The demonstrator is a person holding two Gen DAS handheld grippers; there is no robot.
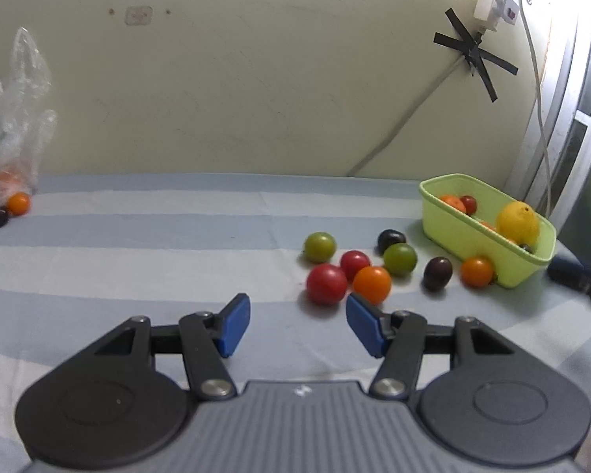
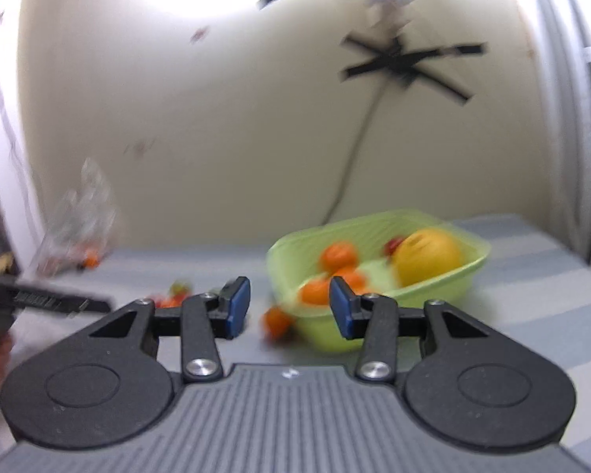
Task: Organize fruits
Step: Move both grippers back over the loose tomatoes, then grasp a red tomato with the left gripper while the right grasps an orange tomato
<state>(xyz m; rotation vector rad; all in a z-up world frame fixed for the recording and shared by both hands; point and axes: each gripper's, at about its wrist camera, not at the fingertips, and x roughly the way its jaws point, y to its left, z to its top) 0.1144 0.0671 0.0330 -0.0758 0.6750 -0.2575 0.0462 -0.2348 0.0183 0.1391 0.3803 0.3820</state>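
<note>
Several small fruits lie loose on the striped cloth: a red one [image 1: 326, 284], an orange one [image 1: 372, 284], two green ones [image 1: 319, 247] and dark ones [image 1: 437, 272]. A light green tub [image 1: 469, 236] at the right holds a yellow lemon [image 1: 518, 222] and small orange and red fruits. My left gripper [image 1: 298, 325] is open and empty, just in front of the red and orange fruits. My right gripper [image 2: 290, 306] is open and empty, close in front of the tub [image 2: 433, 295]; this view is blurred. One orange fruit [image 2: 276, 321] lies against the tub's near wall.
A clear plastic bag [image 1: 15, 126] with a few fruits stands at the far left by the wall, with an orange fruit [image 1: 19, 203] beside it. A cable and taped plug hang on the wall [image 1: 476, 51]. The left gripper shows at the left in the right wrist view [image 2: 39, 301].
</note>
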